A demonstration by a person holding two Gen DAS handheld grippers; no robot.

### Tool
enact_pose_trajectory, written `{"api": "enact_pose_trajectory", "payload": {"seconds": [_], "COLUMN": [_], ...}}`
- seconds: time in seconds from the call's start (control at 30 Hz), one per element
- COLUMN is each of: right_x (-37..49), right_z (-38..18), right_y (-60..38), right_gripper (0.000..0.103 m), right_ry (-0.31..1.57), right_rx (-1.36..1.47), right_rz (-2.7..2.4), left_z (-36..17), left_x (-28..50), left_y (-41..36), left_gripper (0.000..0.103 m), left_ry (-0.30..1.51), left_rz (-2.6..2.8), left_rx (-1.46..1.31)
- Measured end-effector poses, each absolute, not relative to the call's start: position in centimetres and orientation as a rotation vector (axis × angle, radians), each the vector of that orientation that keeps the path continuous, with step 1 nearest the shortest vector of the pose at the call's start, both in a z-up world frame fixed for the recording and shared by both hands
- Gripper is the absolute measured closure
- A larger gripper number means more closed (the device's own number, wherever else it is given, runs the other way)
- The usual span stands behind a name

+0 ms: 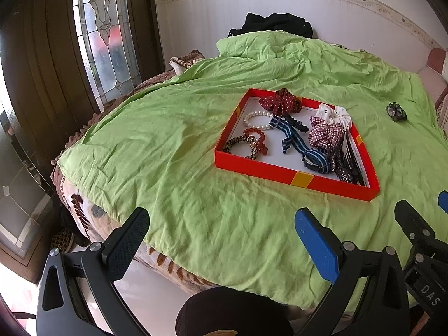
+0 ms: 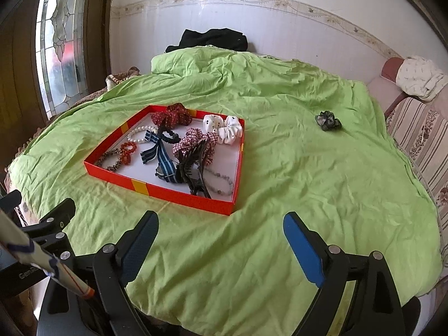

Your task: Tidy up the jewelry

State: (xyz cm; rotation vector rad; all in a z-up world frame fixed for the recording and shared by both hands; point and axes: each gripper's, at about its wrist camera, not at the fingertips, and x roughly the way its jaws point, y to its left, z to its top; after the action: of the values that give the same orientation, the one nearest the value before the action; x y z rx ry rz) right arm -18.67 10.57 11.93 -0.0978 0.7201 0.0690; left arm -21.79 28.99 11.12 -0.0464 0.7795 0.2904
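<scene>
A shallow red box (image 1: 266,171) (image 2: 156,189) lies on the green bedcover and holds several hair ties and bracelets: a pearl bracelet (image 1: 256,120) (image 2: 140,134), a red beaded one (image 1: 256,137), a dark red scrunchie (image 2: 170,117), a white dotted scrunchie (image 2: 224,128), a striped ribbon (image 1: 291,137) and a black claw clip (image 2: 193,168). A dark green scrunchie (image 1: 396,111) (image 2: 328,121) lies alone on the cover, right of the box. My left gripper (image 1: 221,229) is open and empty, near the bed's front edge. My right gripper (image 2: 221,232) is open and empty, just in front of the box.
The green bedcover (image 2: 308,196) spans the bed. Black clothing (image 2: 212,39) lies at the far end by the white wall. A glass door (image 1: 103,36) stands to the left. A striped sofa (image 2: 420,134) with a folded cloth is on the right.
</scene>
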Motion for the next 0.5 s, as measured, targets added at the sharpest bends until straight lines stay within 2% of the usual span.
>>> {"api": "enact_pose_trajectory", "payload": {"seconds": [0.5], "right_x": [-19.1], "right_z": [12.0], "right_y": [11.0], "right_gripper": [0.009], "right_ry": [0.739], "right_rx": [-0.077], "right_rz": [0.075], "left_z": [12.1], "left_x": [-21.8], "left_y": [30.0], "left_gripper": [0.000], "left_ry": [0.744], "left_rz": [0.252], "left_rx": [-0.049]}}
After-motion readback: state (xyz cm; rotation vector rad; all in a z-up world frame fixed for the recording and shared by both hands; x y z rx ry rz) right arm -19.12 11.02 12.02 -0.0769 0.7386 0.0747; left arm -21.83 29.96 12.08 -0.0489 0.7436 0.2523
